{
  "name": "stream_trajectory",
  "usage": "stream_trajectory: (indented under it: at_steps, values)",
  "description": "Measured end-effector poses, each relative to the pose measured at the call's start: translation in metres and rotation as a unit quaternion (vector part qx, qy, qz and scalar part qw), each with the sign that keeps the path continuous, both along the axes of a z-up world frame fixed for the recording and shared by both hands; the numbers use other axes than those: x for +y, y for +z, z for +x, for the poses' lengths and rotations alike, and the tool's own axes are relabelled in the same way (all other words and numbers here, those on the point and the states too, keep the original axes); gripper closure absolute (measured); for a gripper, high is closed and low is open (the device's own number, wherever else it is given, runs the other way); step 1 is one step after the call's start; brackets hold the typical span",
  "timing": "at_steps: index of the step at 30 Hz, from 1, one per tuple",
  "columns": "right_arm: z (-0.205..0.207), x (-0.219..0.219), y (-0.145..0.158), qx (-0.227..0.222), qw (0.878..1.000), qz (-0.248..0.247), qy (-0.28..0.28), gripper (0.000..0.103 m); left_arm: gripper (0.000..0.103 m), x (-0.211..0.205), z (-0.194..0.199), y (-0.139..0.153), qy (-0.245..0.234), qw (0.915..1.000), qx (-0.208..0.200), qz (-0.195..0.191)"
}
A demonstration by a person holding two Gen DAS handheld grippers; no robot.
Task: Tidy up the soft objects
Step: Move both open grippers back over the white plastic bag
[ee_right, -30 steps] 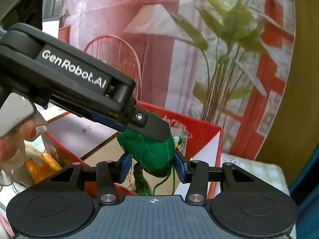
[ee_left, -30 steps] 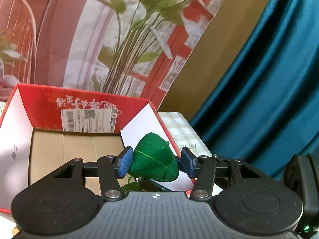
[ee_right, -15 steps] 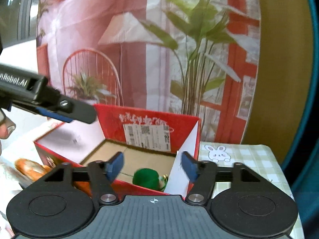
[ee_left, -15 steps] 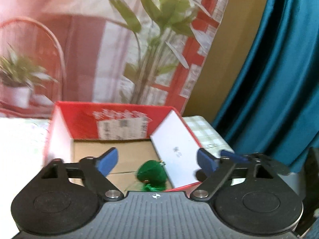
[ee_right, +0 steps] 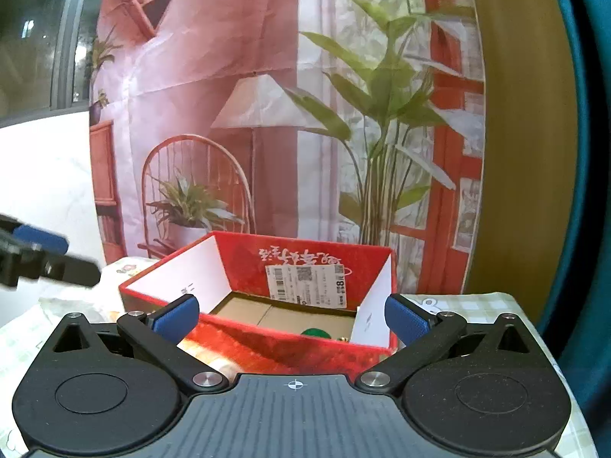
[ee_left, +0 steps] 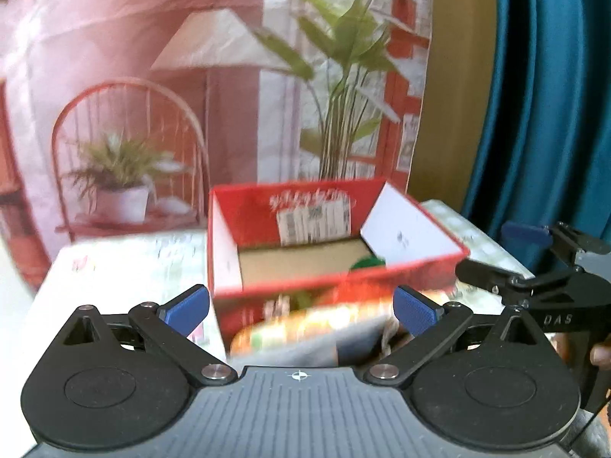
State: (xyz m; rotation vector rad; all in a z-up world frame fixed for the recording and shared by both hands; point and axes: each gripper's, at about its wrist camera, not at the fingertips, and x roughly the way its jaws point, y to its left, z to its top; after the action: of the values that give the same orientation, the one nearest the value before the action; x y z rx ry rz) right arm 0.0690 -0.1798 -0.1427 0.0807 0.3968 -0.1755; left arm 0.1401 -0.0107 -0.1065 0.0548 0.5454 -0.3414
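A printed backdrop (ee_right: 267, 114) of lamp, chair and plants hangs beside a teal curtain (ee_left: 546, 95).

We're pretty sure this is a staged data-collection setup, not a real living room. The cozy scene with lamp, wicker chair and plants is just a wrinkled printed backdrop (ee_right: 267, 122), hung beside a teal curtain (ee_left: 542, 107). A red cardboard box (ee_right: 305, 263) with a shipping label sits on a checkered tablecloth (ee_right: 477, 305).
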Motion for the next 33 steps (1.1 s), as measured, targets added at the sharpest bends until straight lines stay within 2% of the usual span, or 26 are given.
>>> stream_trajectory:
  at_steps: [3,9,14,17,19,23,28,33]
  values:
    - [-0.011,0.014,-0.003,0.006,1.0,-0.006,0.01,0.0,0.0,0.012,-0.019,-0.015,0.019,0.9997,0.01,-0.013]
    - [-0.04,0.032,-0.019,0.04,0.999,0.011,0.004,0.0,0.0,0.019,-0.048,-0.056,0.036,0.9966,0.074,-0.011]
    - [-0.059,0.036,-0.043,0.098,0.994,0.04,-0.008,0.0,0.0,0.026,-0.058,-0.09,0.063,0.9884,0.138,0.0]
    - [-0.068,0.039,-0.055,0.13,0.99,0.059,-0.022,0.0,0.0,0.037,-0.054,-0.1,0.087,0.9799,0.179,-0.01]
    - [-0.074,0.043,-0.058,0.139,0.988,0.066,-0.013,0.0,0.0,0.039,-0.052,-0.107,0.096,0.9745,0.203,0.0]
    - [-0.076,0.05,-0.064,0.176,0.982,0.064,-0.003,0.0,0.0,0.038,-0.05,-0.116,0.086,0.9706,0.225,0.006]
    - [-0.069,0.044,-0.079,0.234,0.967,0.104,-0.001,0.0,0.0,0.038,-0.047,-0.129,0.077,0.9641,0.254,0.007]
    - [-0.065,0.042,-0.092,0.256,0.958,0.128,0.002,0.0,0.0,0.033,-0.046,-0.143,0.07,0.9582,0.277,-0.003]
